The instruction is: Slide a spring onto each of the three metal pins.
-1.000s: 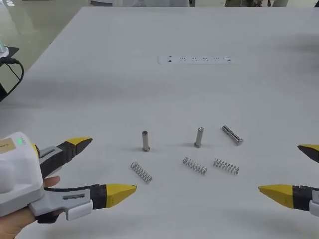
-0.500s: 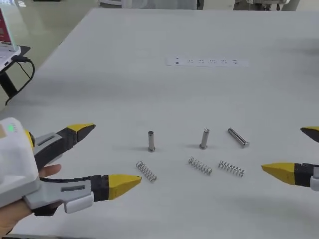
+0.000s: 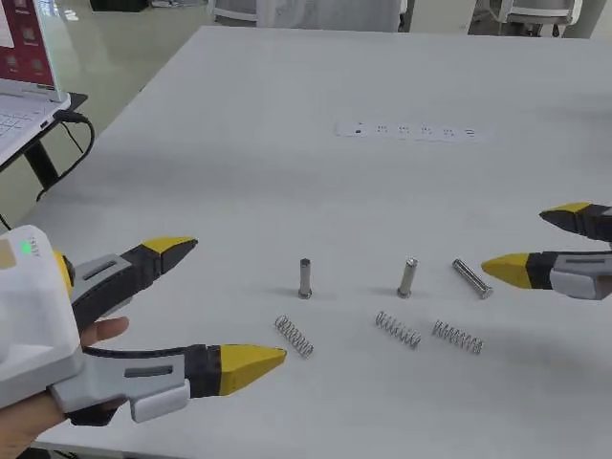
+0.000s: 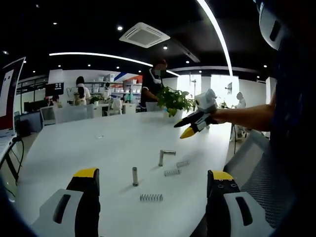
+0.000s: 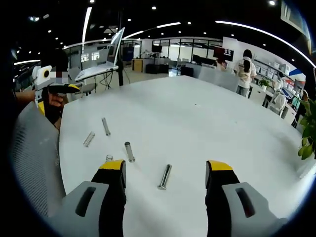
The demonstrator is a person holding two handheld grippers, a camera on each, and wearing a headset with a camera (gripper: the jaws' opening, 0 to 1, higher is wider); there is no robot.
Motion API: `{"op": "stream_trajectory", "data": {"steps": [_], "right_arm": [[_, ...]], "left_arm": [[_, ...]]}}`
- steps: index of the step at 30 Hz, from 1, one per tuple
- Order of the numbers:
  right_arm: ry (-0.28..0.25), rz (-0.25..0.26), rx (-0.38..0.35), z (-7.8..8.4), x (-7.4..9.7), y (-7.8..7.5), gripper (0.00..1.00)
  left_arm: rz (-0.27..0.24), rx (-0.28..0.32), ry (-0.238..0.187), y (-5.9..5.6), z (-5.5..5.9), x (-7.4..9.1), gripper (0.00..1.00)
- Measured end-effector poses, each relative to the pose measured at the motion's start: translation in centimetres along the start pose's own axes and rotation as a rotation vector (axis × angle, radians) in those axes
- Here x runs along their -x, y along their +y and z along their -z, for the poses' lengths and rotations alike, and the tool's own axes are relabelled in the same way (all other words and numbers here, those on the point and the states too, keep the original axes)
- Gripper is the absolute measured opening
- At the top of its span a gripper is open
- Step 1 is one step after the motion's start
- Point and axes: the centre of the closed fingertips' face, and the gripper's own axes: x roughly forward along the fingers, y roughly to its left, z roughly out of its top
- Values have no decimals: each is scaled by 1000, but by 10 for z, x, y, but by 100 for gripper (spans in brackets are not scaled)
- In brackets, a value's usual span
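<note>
Two metal pins [image 3: 305, 278] [image 3: 407, 277] stand upright on the white table; a third pin [image 3: 471, 278] lies flat to their right. Three springs [image 3: 295, 337] [image 3: 398, 329] [image 3: 457, 337] lie loose in front of them. My left gripper [image 3: 229, 301] is open at the near left, short of the left spring. My right gripper [image 3: 521, 239] is open just right of the lying pin. In the right gripper view that pin [image 5: 164, 177] lies between the open jaws of the gripper [image 5: 165, 165]. The left gripper view has its gripper [image 4: 154, 175] open, with a spring [image 4: 150, 197] and a pin [image 4: 135, 176] ahead.
A white power strip [image 3: 411, 131] lies flat further back on the table. A laptop [image 3: 24, 76] sits on a stand beyond the table's left edge. The table [image 3: 239, 172] is wide and bare around the parts. People stand in the room behind.
My right gripper has moved away from the near edge to beside the lying pin. The head camera has tilted, shifting the scene. The left gripper has stayed open in much the same place.
</note>
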Motion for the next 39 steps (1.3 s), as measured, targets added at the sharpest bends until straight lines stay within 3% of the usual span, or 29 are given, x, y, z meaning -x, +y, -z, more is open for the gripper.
{"op": "stream_trajectory", "data": {"steps": [11, 19, 39], "right_arm": [[122, 8, 27, 5, -32, -8, 53], [207, 36, 18, 21, -48, -13, 43], [361, 43, 14, 45, -69, -6, 21]], "left_arm": [[6, -10, 0, -5, -2, 0, 87], [19, -18, 10, -9, -1, -1, 86], [24, -13, 0, -10, -2, 0, 84]]}}
